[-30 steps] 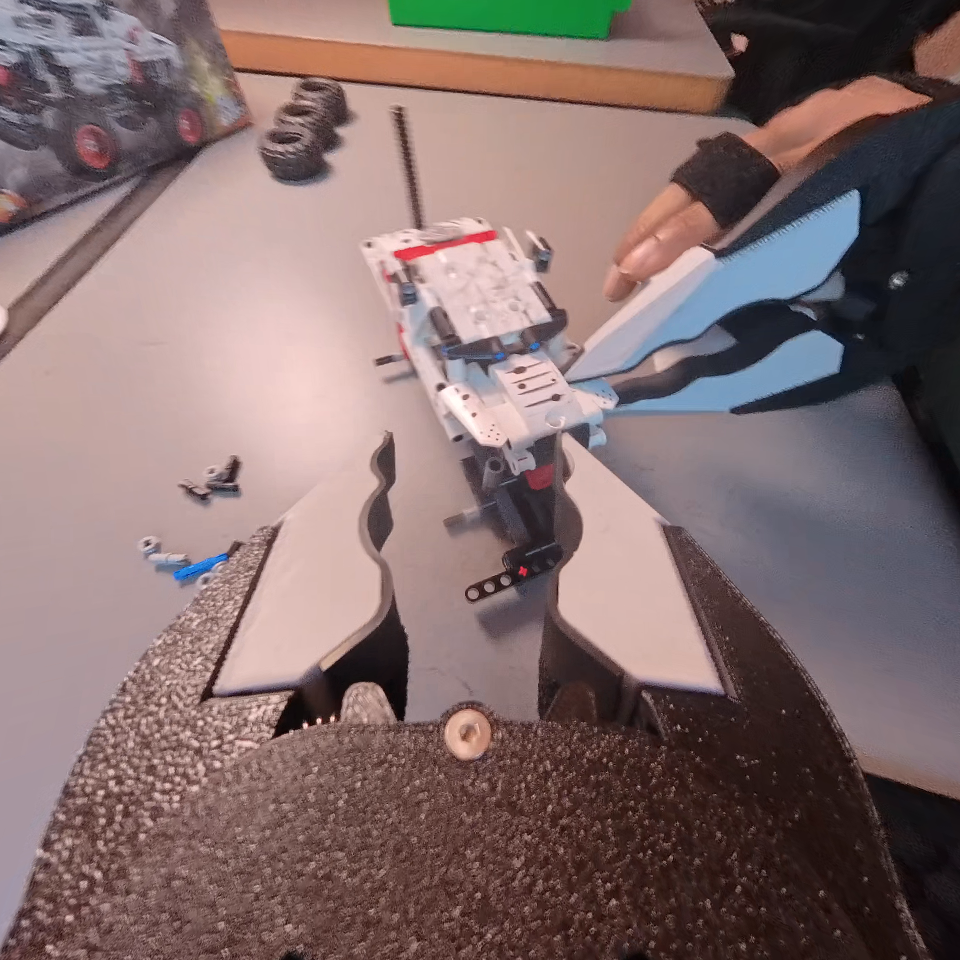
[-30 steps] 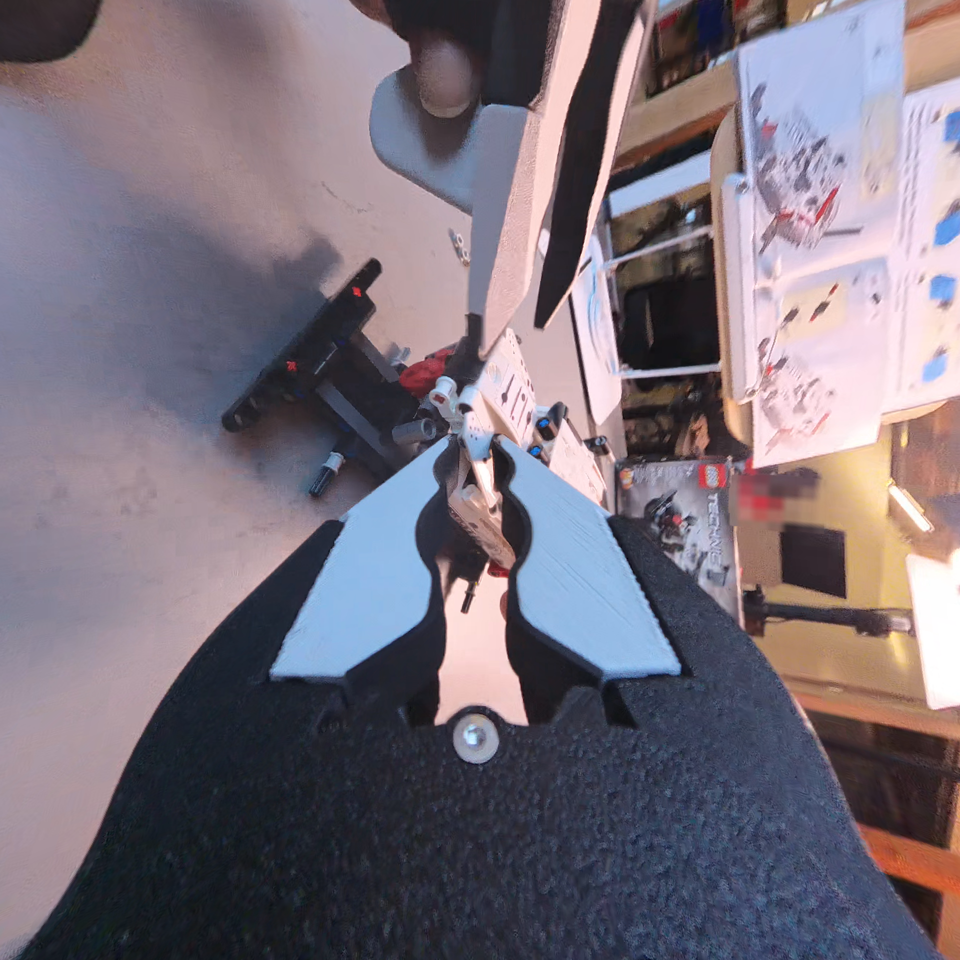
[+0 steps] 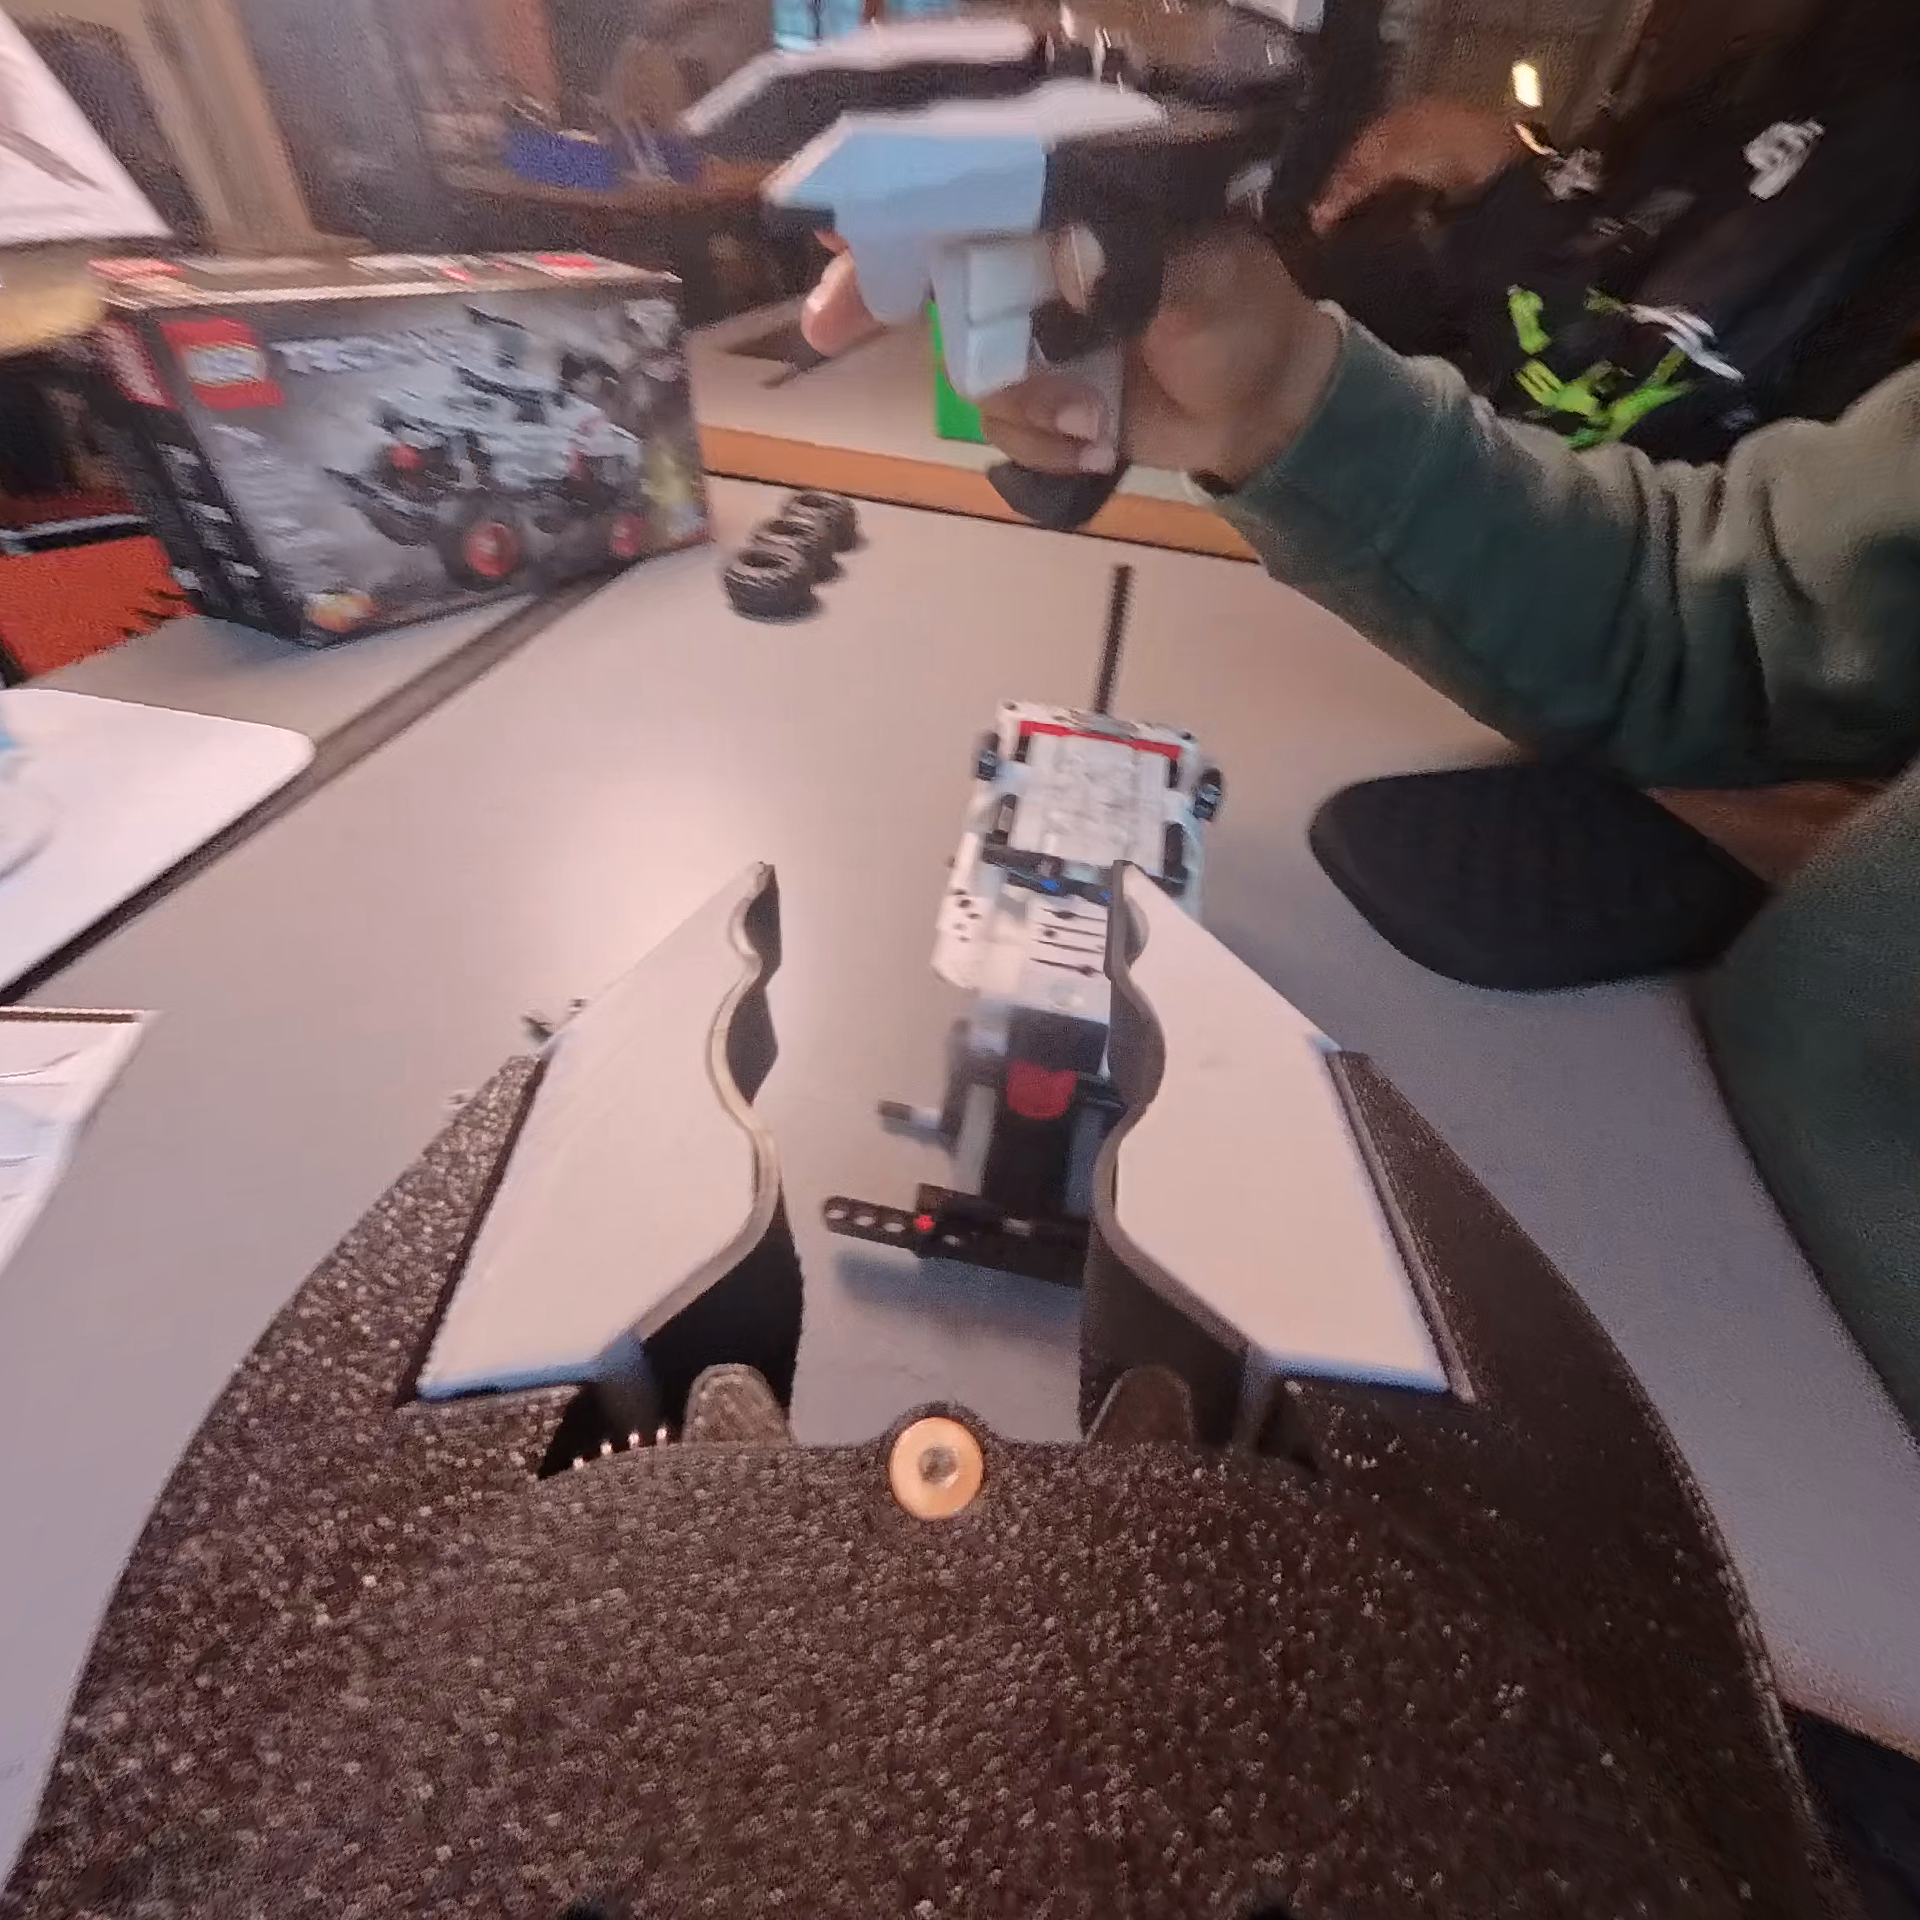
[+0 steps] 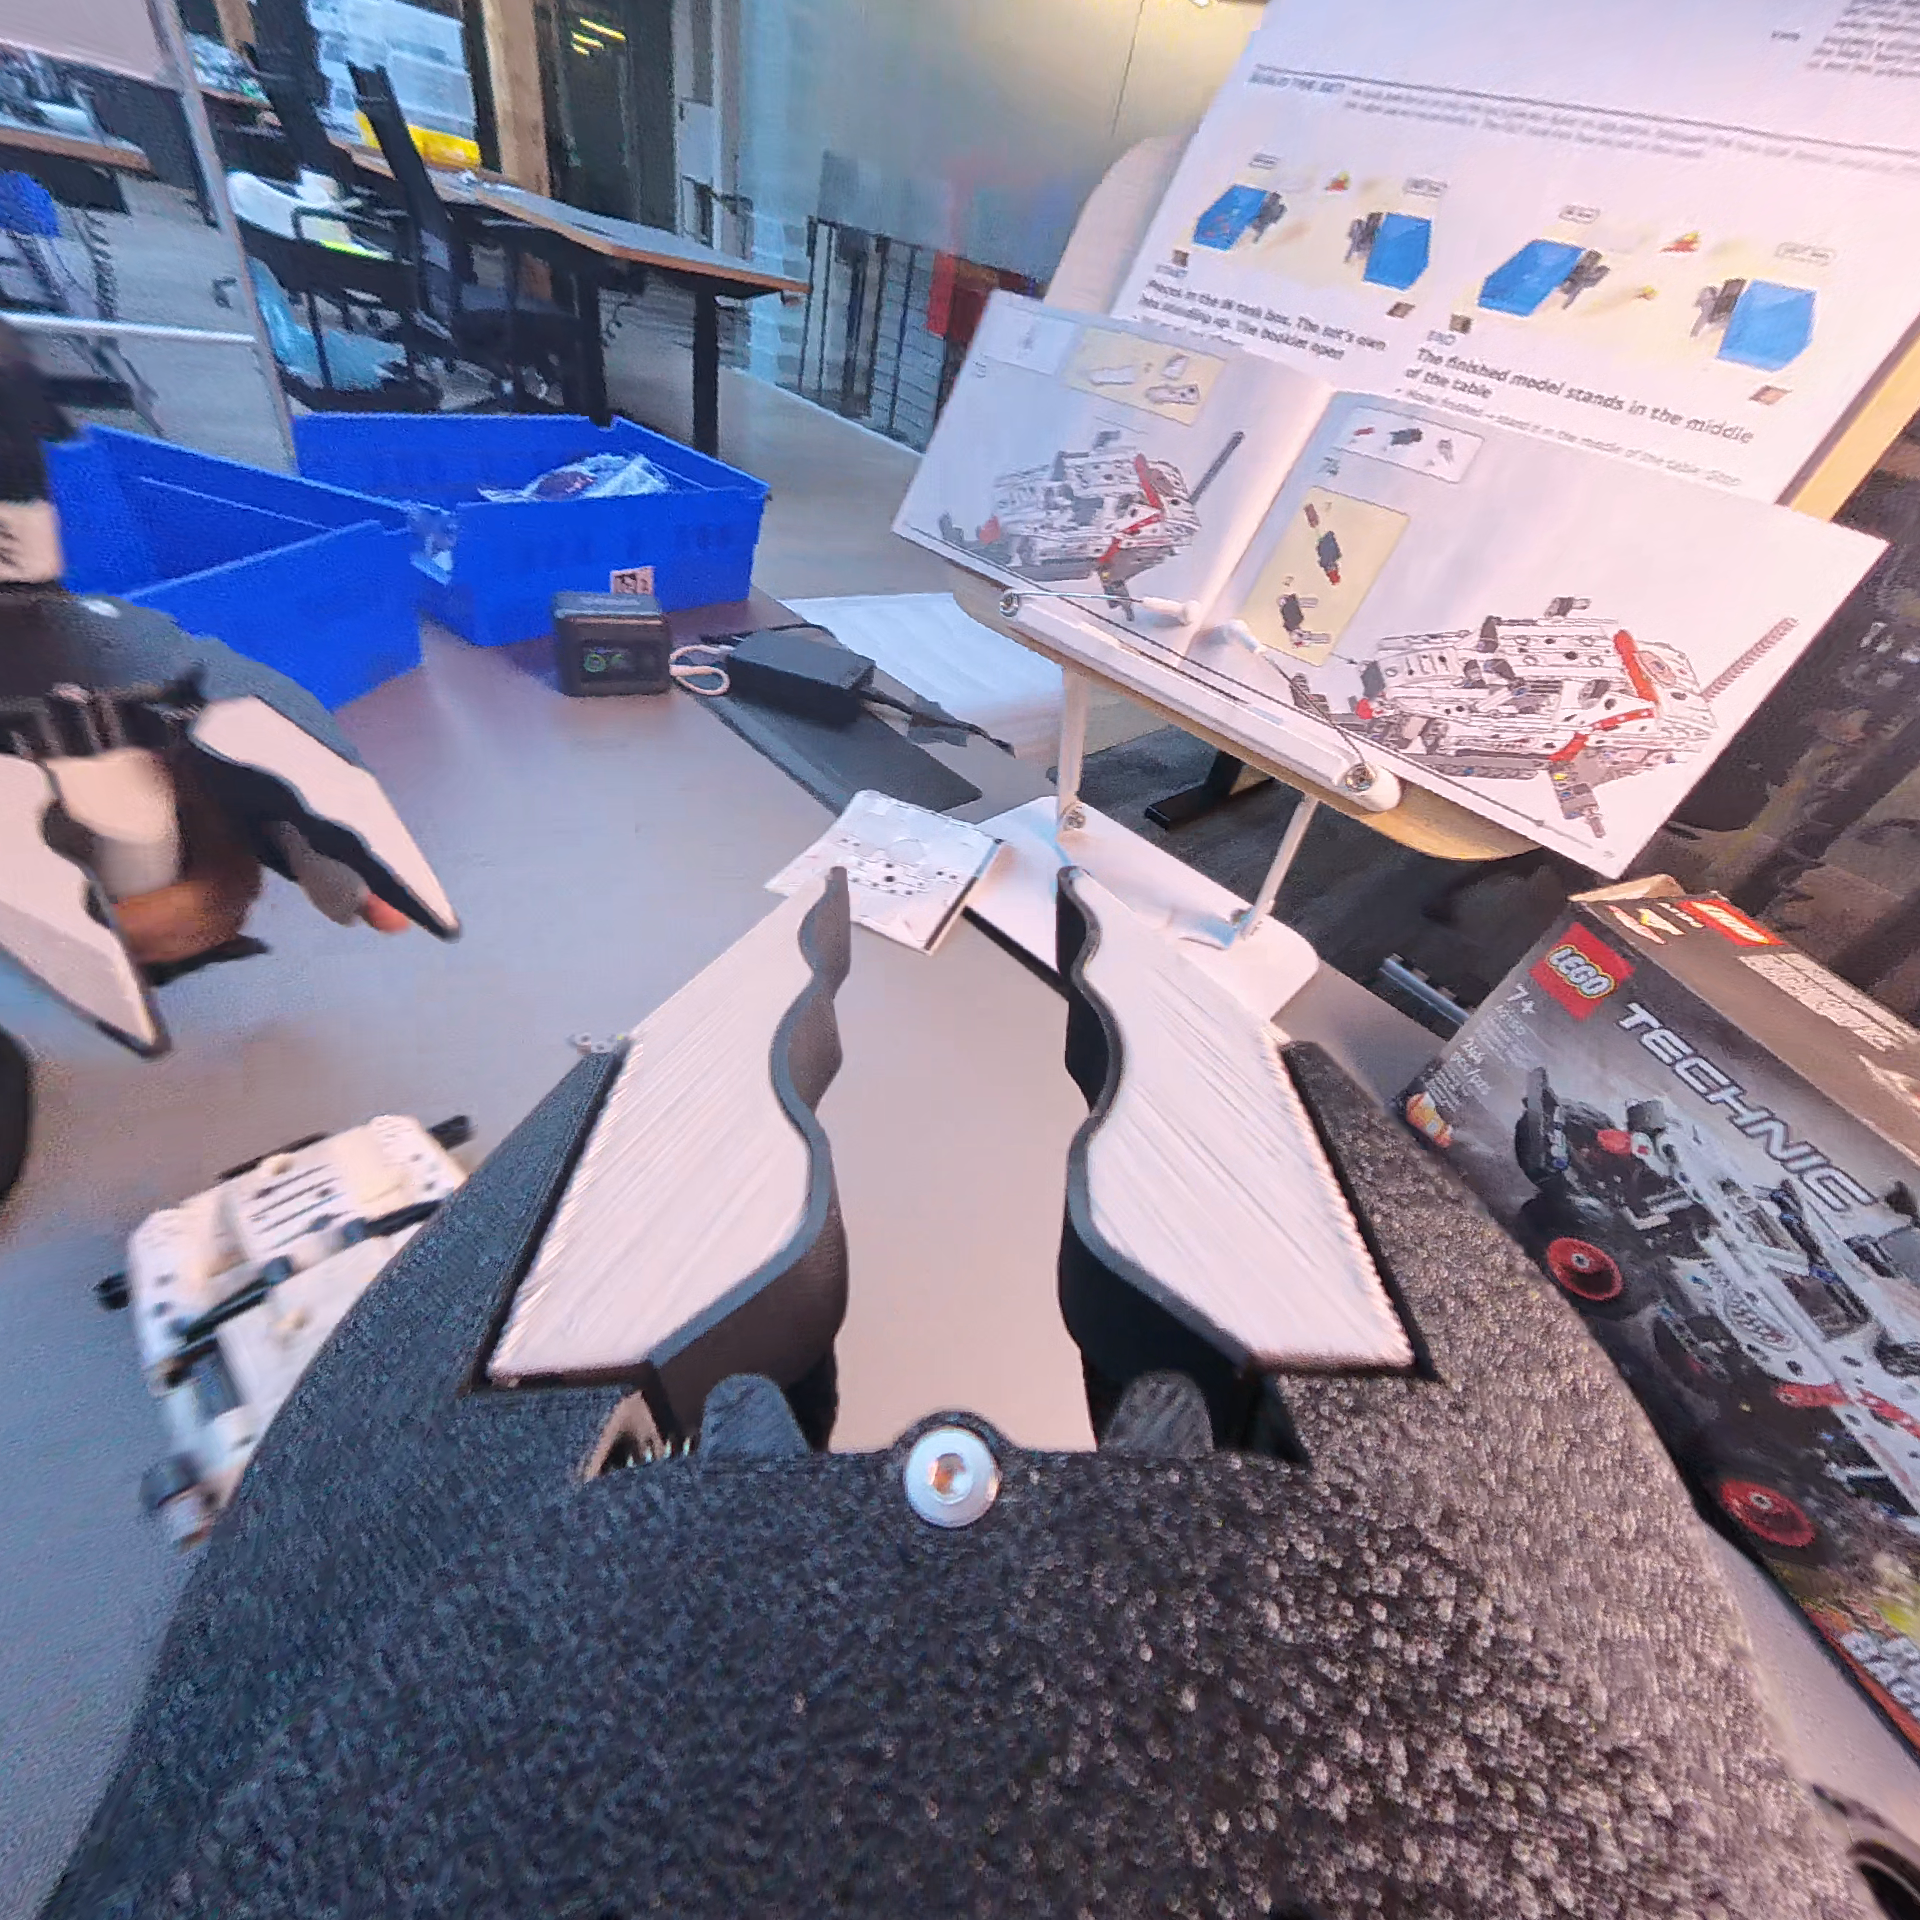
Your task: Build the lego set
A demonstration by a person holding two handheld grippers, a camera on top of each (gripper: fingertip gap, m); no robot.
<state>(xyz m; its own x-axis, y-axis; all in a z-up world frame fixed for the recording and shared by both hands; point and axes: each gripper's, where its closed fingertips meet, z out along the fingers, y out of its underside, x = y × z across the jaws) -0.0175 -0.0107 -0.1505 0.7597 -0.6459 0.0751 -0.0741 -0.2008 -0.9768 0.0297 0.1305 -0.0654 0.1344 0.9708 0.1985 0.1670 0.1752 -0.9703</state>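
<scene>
Partly built white lego model (image 3: 1070, 883): laid flat on the grey table (image 3: 520, 831), free of both tools. Left tool (image 3: 940, 904): spread, empty, kept over the model's near end. Right tool (image 4: 951, 909): spread, empty, raised toward the propped instruction booklet (image 4: 1351, 582), probably for consulting the next step.

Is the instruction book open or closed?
Open. The instruction booklet is spread flat across two pages on its white stand, and drawings of the half-built truck show on both pages.
</scene>
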